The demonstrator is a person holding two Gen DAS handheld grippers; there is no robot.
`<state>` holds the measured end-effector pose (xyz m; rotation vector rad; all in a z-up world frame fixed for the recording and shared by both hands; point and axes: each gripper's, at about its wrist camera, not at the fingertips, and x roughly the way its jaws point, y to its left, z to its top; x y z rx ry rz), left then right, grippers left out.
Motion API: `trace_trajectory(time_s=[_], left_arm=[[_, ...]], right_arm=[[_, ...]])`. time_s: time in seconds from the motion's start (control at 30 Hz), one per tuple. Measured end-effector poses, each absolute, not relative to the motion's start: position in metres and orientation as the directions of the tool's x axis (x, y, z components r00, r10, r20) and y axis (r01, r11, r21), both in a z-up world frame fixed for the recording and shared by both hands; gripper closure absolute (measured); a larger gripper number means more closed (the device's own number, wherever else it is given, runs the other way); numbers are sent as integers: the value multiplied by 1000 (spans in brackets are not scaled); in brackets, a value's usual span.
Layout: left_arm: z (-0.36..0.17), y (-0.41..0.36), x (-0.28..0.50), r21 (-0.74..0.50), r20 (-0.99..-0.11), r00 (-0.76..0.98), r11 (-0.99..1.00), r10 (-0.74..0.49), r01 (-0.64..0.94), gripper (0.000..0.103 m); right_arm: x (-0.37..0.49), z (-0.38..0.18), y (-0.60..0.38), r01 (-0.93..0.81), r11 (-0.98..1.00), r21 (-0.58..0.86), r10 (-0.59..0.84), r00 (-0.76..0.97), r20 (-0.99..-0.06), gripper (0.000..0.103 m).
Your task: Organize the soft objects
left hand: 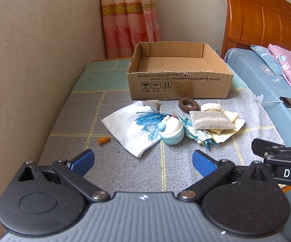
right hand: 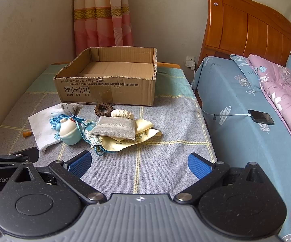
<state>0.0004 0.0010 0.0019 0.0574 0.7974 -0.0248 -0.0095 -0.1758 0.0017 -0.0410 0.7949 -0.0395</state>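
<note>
Left wrist view looks over a low table under a woven grey and teal checked cloth [left hand: 125, 173], its left long edge close along the wall, its right edge beside a bed in blue floral sheets [left hand: 252, 74]. At 12 o'clock stands an open, shallow corrugated cardboard box [left hand: 177, 84], nothing visible inside, rough-cut rim, its long side facing the camera. Just before it the soft things lie in a loose heap: a white tissue sheet [left hand: 123, 127] at 11 o'clock, flat and diamond-shaped; a grey fabric sachet [left hand: 210, 121], pillow-like, long axis running left to right, atop a pale yellow zigzag-edged cloth [left hand: 236, 125]; a blue tinsel tassel [left hand: 147, 121] fanned leftward over the tissue; a smooth rounded white and mint toy [left hand: 171, 131] touching it; a brown scrunchie [left hand: 188, 104] and a cream scrunchie [left hand: 210, 106] near the box wall. Bare cloth stretches between heap and grippers. Left gripper [left hand: 143, 161] has its blue ribbed pads spread wide, holding nothing; right gripper [right hand: 139, 162] likewise gapes above bare cloth.
</note>
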Motion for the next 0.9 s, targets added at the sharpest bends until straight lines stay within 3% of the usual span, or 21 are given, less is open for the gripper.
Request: trace_trajectory(time_s=[0.9], left_arm=[[4, 2, 0, 39, -715, 699, 998, 0, 40, 1]], right_arm=[[-10, 5, -175, 20, 998, -57, -55, 706, -707, 0]])
